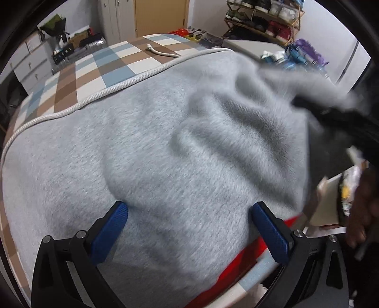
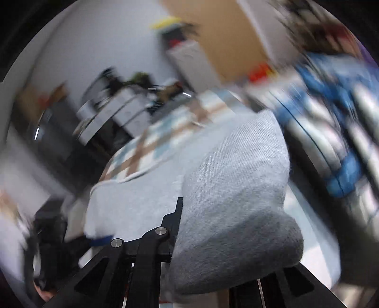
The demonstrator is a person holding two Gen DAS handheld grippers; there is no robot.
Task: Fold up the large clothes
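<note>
On the checked bedspread (image 1: 78,78): 1 large grey sweatshirt (image 1: 151,151), spread flat over most of the near half of the bed, with a white cord (image 1: 113,88) running along its far edge.

Left claw (image 1: 189,227): 1, jaws wide apart, the 2 blue pads (image 1: 111,232) resting on or just above the grey fabric near the front edge; nothing clamped between them.

Right claw (image 2: 187,225): 1, closed down on a bunched fold of the same sweatshirt, the cloth draping over its right finger and hiding that side; only the left finger shows clearly. Its view is heavily blurred.

Key relation: the gathered fabric rises toward the upper right of the left view, where the right claw lifts it, so the held corner lies to the right of the left claw and further away across the bed. The right hand is the one with the cloth; the left sits nearer the front hem. The fold likely carries the raised part across toward the cord edge.

Other items: 1 red cloth (image 1: 239,267) under the near hem, 1 shoe rack (image 1: 265,19), 1 white drawer unit (image 1: 28,64).
</note>
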